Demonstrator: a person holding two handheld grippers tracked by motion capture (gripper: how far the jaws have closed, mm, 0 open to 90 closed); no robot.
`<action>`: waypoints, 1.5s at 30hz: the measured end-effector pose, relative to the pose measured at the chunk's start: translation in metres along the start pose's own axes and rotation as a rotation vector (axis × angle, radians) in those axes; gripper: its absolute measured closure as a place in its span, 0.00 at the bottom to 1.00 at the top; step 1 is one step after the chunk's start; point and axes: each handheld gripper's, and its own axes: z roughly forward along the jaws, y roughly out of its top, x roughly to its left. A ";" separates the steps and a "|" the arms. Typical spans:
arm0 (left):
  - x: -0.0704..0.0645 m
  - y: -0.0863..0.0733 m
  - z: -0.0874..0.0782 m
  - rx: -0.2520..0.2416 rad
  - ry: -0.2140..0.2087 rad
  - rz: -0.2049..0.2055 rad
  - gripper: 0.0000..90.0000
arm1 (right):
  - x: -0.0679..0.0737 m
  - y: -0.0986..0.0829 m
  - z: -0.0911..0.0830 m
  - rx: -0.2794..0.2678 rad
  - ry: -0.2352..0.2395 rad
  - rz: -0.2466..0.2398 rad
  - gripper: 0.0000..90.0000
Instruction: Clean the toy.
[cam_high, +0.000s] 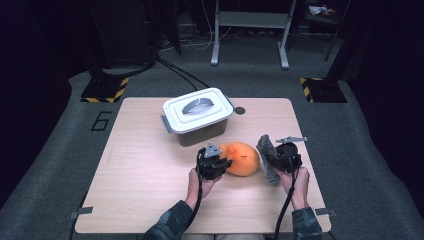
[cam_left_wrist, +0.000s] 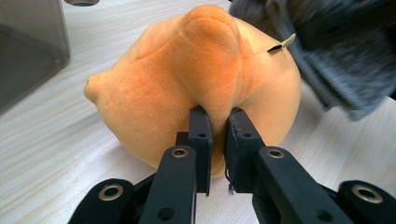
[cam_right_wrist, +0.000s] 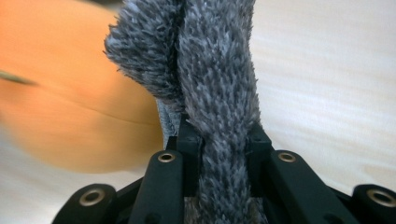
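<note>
Near the worktop's (cam_high: 150, 165) front edge, we grip both: left gripper (cam_left_wrist: 217, 140) pinching the plush (cam_left_wrist: 196, 88), right gripper (cam_right_wrist: 219, 154) clamping the cloth (cam_right_wrist: 215, 79); the lidded box (cam_high: 198, 116) awaits.

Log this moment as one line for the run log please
left gripper: shut on orange plush toy | right gripper: shut on grey fuzzy cloth | lidded box: closed, behind toy

We see an orange plush toy (cam_high: 242, 158), round and soft with small bumps, lying on the wooden surface (cam_high: 145, 170). A fold of its fabric is pinched. Just beside it, at its right, a grey fuzzy cloth (cam_high: 266, 156) is held bunched up and partly raised.
</note>
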 end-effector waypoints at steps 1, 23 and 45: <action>0.000 0.000 0.000 0.000 0.001 0.001 0.91 | 0.005 0.002 -0.006 -0.018 0.020 -0.006 0.82; 0.000 -0.002 0.001 0.031 0.086 0.146 0.49 | 0.039 0.024 0.009 0.007 0.024 -0.120 0.83; -0.001 -0.001 0.009 0.022 0.074 0.183 0.89 | 0.032 0.027 0.015 -0.005 0.033 -0.104 0.82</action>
